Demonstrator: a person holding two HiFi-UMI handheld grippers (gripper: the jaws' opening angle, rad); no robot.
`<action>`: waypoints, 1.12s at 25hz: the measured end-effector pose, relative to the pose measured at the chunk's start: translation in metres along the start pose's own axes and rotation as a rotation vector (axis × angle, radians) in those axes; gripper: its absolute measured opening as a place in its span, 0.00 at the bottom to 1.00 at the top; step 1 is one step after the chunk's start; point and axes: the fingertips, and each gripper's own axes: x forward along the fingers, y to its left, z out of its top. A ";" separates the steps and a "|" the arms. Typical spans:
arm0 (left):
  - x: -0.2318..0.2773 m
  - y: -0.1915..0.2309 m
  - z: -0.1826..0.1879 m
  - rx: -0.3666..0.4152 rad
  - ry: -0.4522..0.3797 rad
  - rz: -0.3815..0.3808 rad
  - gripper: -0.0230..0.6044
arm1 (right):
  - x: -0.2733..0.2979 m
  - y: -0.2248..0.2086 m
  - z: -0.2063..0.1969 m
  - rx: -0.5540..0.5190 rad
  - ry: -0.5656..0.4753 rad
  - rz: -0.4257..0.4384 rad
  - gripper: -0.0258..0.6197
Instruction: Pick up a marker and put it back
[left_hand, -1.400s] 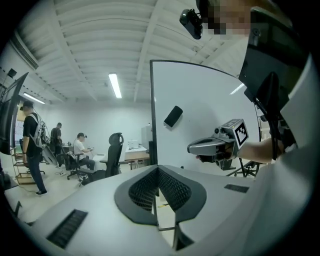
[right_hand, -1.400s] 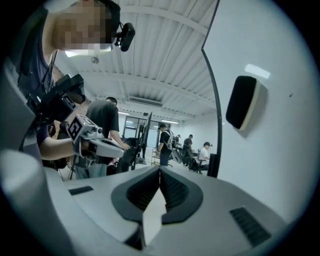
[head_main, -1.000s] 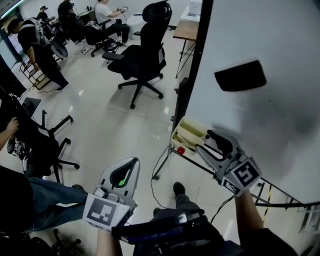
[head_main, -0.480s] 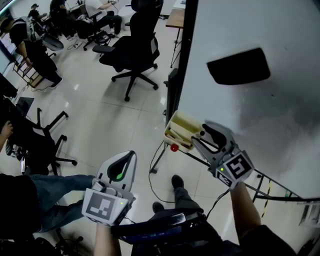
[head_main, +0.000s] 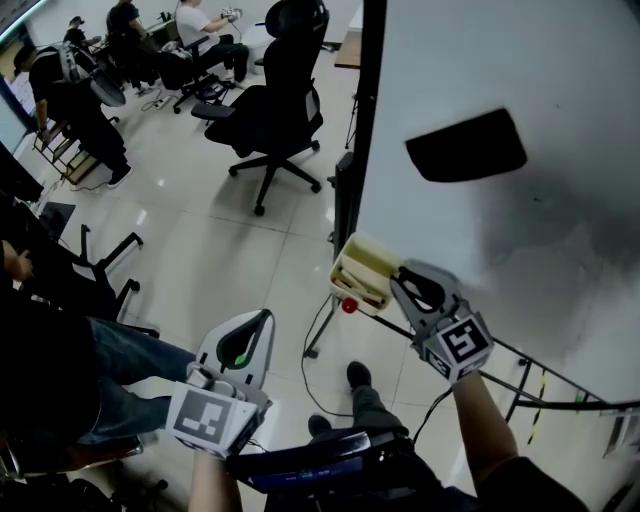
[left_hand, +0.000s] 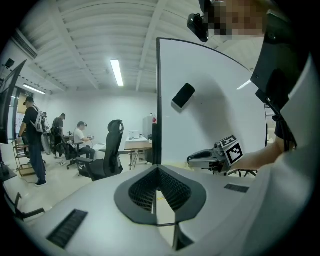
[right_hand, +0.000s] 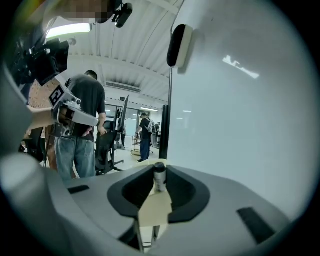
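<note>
People (head_main: 80, 95) stand and sit at the far left edge of the room, well away from the work, and a black office chair (head_main: 280, 95) stands on the pale tiled floor (head_main: 200, 230) between them and the board. Nearer the camera, the left gripper (head_main: 258, 325) hangs low over the floor with its jaws brought together and nothing between them, well apart from the tray. A dark cable (head_main: 315, 330) loops on the floor under the board's corner, beside the person's shoe (head_main: 358, 377). The cream tray (head_main: 362, 262) sits at the lower left corner of the whiteboard (head_main: 560, 90), with a small red knob (head_main: 348, 306) just below it. The right gripper (head_main: 400, 278) reaches into that tray; its jaws have just been closing and now clasp the marker (right_hand: 159, 179), which stands upright between the pads, dark cap up, with a cream part of the tray just below it. From the head view the gripper's body hides the marker. A black eraser (head_main: 466, 146) clings to the board above the right gripper, clear of it, and a grey smear spreads across the board lower right.
</note>
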 end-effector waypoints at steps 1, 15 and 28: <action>-0.001 0.001 0.000 0.000 0.001 0.003 0.03 | 0.000 -0.001 0.000 0.000 -0.002 -0.005 0.17; -0.017 0.010 0.007 0.001 -0.015 0.024 0.03 | -0.006 0.006 0.034 -0.040 -0.036 -0.020 0.17; -0.038 0.004 0.055 0.075 -0.094 0.034 0.03 | -0.037 0.036 0.136 -0.103 -0.206 0.017 0.17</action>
